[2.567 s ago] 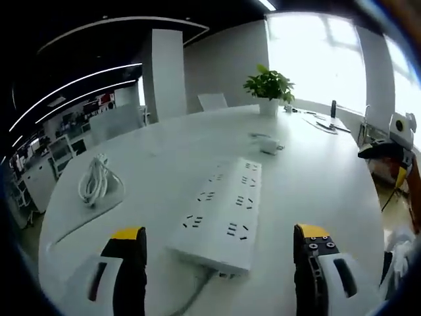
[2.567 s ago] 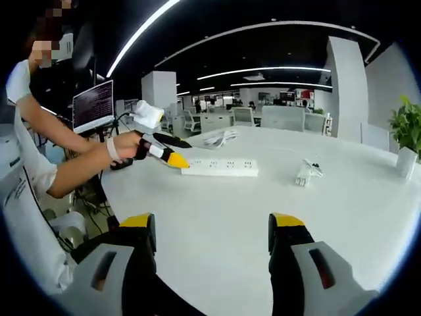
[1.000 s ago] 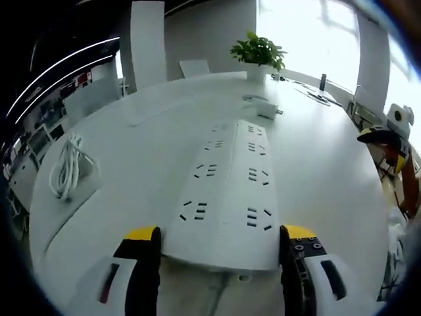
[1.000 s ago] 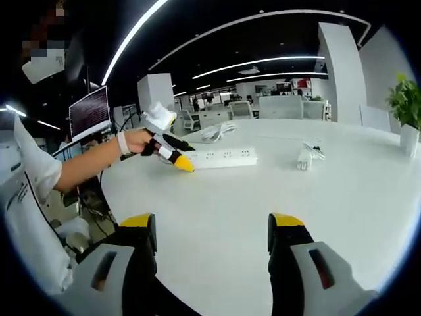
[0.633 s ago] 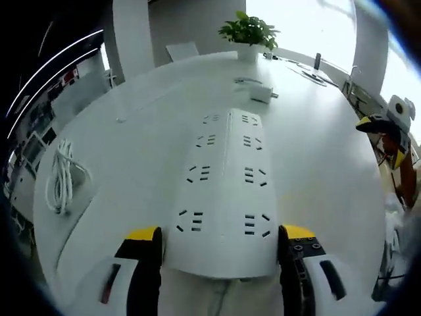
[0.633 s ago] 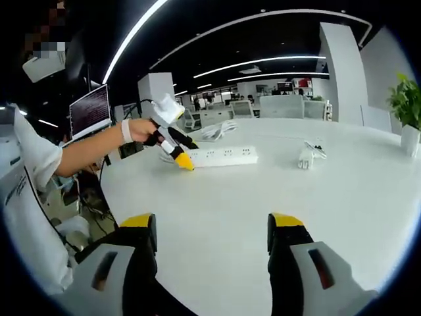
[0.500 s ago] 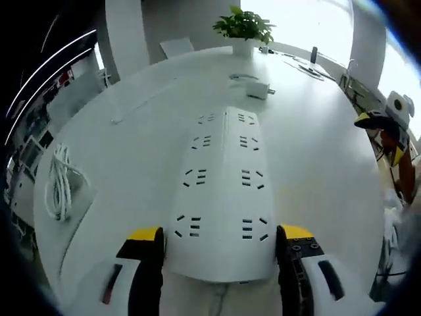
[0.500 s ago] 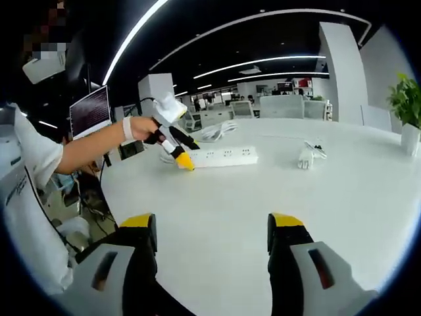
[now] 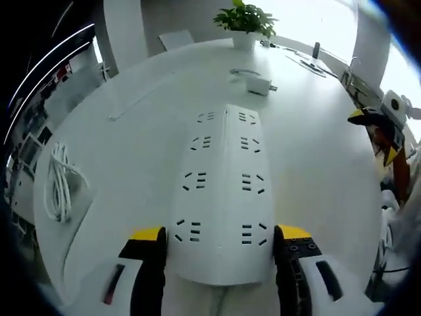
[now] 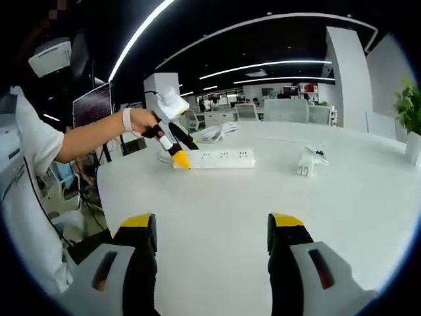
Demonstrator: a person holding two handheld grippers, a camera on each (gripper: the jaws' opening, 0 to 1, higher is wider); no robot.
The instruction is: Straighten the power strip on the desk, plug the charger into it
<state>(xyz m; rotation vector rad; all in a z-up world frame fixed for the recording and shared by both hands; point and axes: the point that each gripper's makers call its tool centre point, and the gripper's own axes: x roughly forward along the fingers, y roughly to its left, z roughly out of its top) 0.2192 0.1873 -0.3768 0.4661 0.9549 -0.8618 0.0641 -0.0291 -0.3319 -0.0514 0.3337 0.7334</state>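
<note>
A large round white counter (image 9: 131,138) carries everything. In the left gripper view, a long white power strip (image 9: 222,191) lies flat on it, its long axis running from 6 o'clock toward 12 o'clock, straight ahead along the jaws. It has two rows of sockets on top. Its near end sits between the yellow-tipped jaws of the left gripper (image 9: 219,240), which stand apart on either side of that end, close against it; whether they press it cannot be told. The strip's cable leaves the near end at 6 o'clock and is cut off by the frame.

Beyond the far end of the strip, at about 12 o'clock, lies the small white charger (image 9: 258,85) with its thin cable; its prongs are too small to make out. A potted plant (image 9: 245,20) stands farther back. A coiled white cable (image 9: 60,182) lies at 9 o'clock, well apart from the strip.

In the right gripper view, the strip lies crosswise in the distance, with the person's hand (image 10: 140,121) holding the left gripper at its left end. The right gripper (image 10: 210,230) hangs over bare counter, jaws apart, holding nothing.
</note>
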